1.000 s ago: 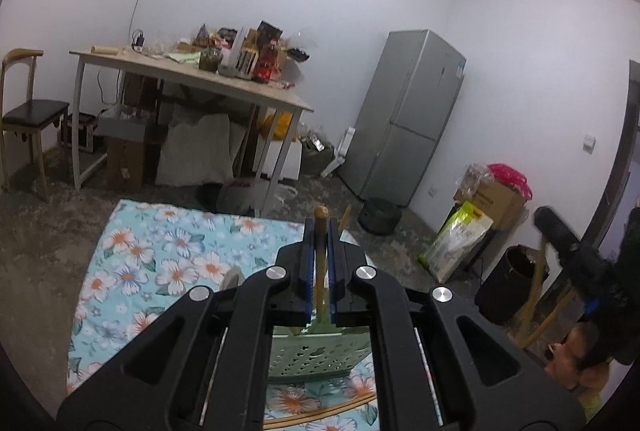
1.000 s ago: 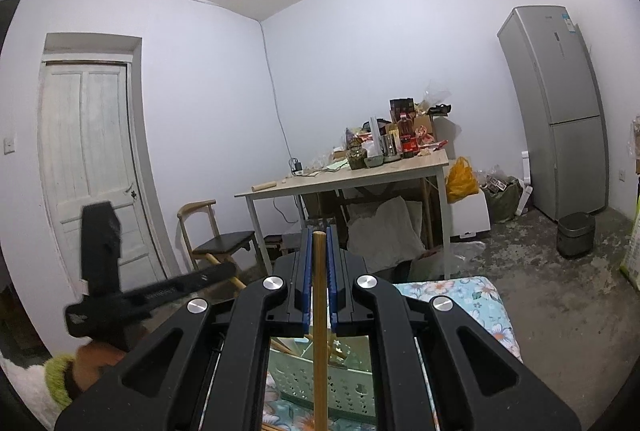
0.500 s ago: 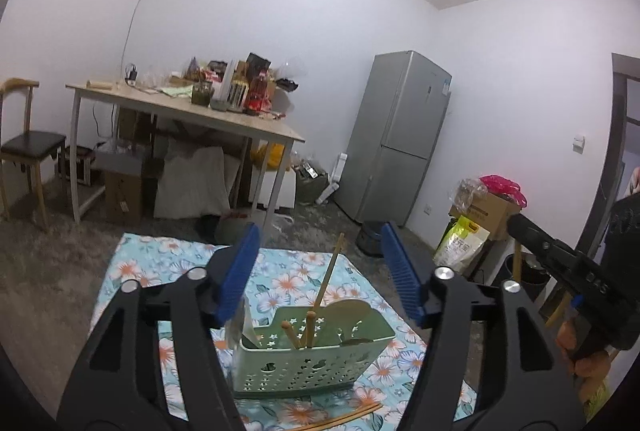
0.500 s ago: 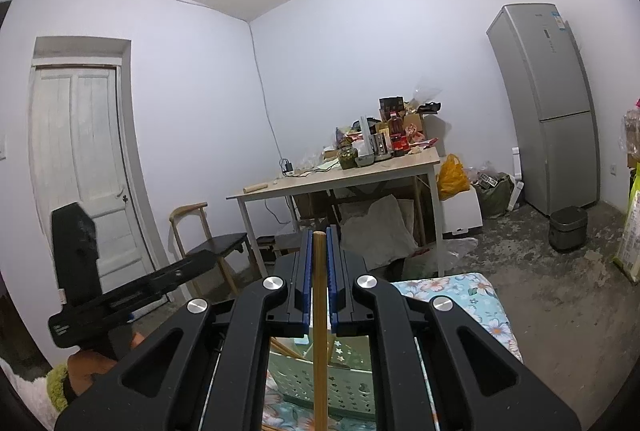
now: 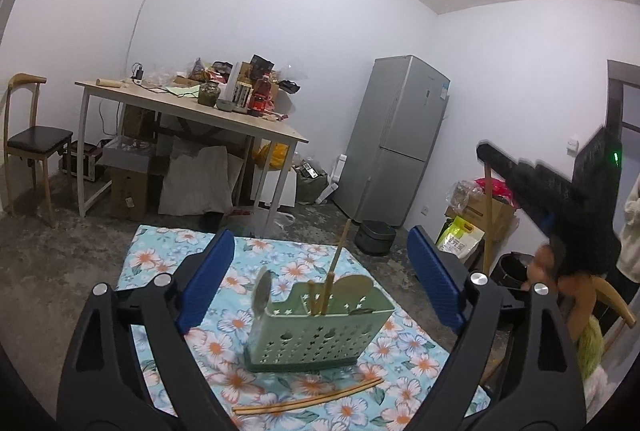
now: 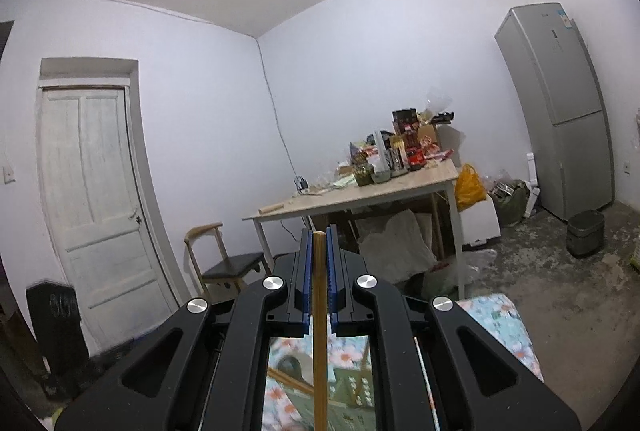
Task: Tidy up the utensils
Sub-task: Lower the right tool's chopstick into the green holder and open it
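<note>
A green perforated utensil caddy (image 5: 316,331) stands on the flowered cloth (image 5: 168,263). Wooden chopsticks (image 5: 335,271) and a spoon (image 5: 262,289) stand upright in it. A pair of chopsticks (image 5: 308,397) lies on the cloth in front of it. My left gripper (image 5: 320,279) is open and empty, held back from the caddy. My right gripper (image 6: 319,267) is shut on a wooden chopstick (image 6: 319,331) held upright; it shows blurred at the right of the left wrist view (image 5: 560,199). The caddy (image 6: 352,383) shows below its fingers.
A cluttered wooden table (image 5: 192,111) and a chair (image 5: 32,143) stand behind the cloth. A grey fridge (image 5: 396,143) stands at the back right, with a dark pot (image 5: 374,237) on the floor. A white door (image 6: 92,199) is on the left wall.
My left gripper has opened, let go of a chopstick into the caddy, and drawn back. My right gripper stays shut on its chopstick and has moved a little.
</note>
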### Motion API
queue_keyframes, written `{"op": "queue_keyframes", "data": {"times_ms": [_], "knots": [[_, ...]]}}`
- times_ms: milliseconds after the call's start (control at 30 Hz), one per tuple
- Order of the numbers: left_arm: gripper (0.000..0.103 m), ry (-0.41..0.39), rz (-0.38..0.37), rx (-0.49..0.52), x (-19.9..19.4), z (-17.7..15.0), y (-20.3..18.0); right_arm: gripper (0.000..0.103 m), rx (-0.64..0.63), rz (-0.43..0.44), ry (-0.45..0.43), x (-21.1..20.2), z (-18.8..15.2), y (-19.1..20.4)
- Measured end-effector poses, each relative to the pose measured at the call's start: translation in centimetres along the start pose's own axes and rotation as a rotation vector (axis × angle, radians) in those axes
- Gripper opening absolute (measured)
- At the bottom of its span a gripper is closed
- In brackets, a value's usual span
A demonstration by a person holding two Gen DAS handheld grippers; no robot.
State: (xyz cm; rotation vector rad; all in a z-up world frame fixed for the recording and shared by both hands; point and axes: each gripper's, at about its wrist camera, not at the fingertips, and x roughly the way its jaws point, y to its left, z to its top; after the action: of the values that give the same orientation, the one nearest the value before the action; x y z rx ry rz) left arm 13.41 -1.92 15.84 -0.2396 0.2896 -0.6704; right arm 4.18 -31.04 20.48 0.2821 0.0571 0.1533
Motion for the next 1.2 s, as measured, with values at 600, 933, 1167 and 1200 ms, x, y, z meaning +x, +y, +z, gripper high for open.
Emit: {"op": "queue_keyframes", "data": {"times_ms": [600,933,1167,1200], "knots": [[0.091,-0.002,0.053,-0.061,-4.8,-1.8,3.3,0.007,0.048,0.022,-0.038,4.2,3.2,1.3],[0.094,0.020,0.086,-0.053,-6.4,-3.7,3.4,0.007,0.072,0.019,-0.037,7.3,4.1,-0.9],[0.094,0.075,0.135,-0.090,-6.5,-5.1,4.5,0.007,0.075,0.053,-0.031,9.2,3.7,-1.3],[0.094,0.085,0.141,-0.096,-6.4,-5.3,4.7,0.007,0.080,0.062,-0.031,9.5,3.5,-1.4]]}}
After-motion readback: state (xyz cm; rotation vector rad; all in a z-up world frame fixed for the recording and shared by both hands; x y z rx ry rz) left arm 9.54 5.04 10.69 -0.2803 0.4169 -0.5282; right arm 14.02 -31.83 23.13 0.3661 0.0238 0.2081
